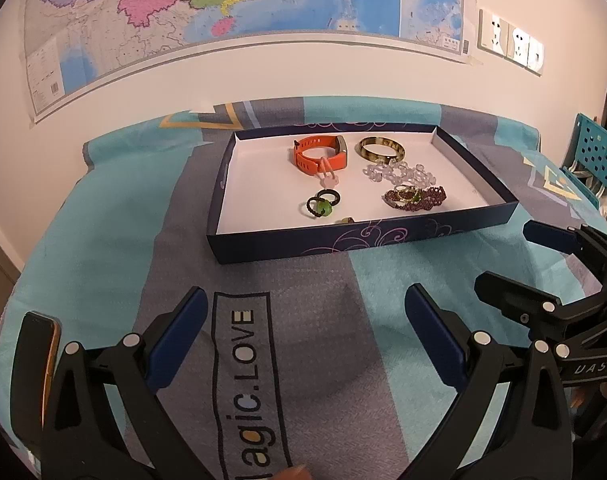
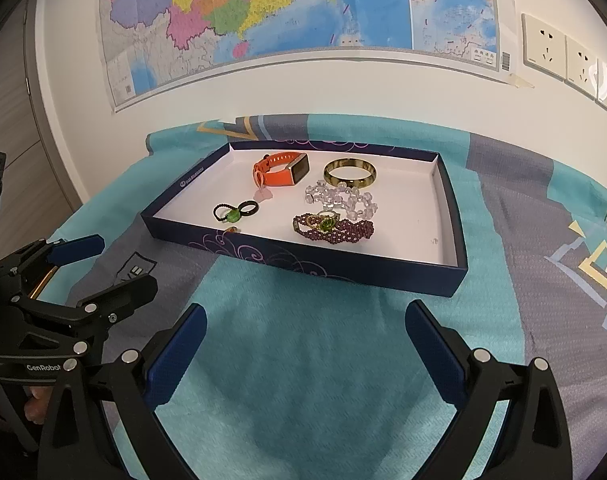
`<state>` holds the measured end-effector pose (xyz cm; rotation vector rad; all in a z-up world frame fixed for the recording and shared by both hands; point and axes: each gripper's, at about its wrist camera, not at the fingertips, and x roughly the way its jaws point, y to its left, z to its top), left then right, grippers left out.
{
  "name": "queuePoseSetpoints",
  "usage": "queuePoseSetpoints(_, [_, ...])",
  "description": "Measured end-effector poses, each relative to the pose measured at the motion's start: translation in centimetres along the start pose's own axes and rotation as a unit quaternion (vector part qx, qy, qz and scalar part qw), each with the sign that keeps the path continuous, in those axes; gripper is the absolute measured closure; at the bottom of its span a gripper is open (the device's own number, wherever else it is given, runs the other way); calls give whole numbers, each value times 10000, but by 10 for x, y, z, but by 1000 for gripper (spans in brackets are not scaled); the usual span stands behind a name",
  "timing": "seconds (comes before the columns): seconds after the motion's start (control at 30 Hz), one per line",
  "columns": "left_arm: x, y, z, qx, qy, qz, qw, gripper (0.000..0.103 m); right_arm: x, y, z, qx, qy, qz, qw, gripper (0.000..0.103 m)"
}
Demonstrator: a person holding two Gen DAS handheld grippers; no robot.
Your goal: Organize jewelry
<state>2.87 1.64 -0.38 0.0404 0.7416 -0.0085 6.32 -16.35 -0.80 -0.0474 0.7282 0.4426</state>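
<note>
A shallow dark blue box (image 1: 343,242) (image 2: 343,266) with a white floor lies on the cloth ahead of both grippers. Inside it are an orange watch (image 1: 321,152) (image 2: 281,170), an amber bangle (image 1: 380,148) (image 2: 350,173), a clear bead bracelet (image 1: 399,172) (image 2: 343,198), a purple bead bracelet (image 1: 419,198) (image 2: 335,228), and a green-stone ring beside black rings (image 1: 321,206) (image 2: 233,214). My left gripper (image 1: 305,300) (image 2: 119,262) is open and empty, short of the box. To its right, my right gripper (image 2: 306,312) (image 1: 515,260) is also open and empty.
A teal and grey cloth (image 1: 263,360) covers the table. A dark phone (image 1: 43,360) with a gold edge lies at the near left. A map (image 2: 303,8) and wall sockets (image 2: 563,52) are behind the table; a teal perforated chair (image 1: 595,152) stands at the right.
</note>
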Motion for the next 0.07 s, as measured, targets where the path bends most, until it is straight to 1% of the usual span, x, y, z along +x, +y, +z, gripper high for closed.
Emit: queuePoseSetpoints(0.07, [1,0,0,1,26,-13,10000,6,0,-1,-1,-6,23,-4,10000,7])
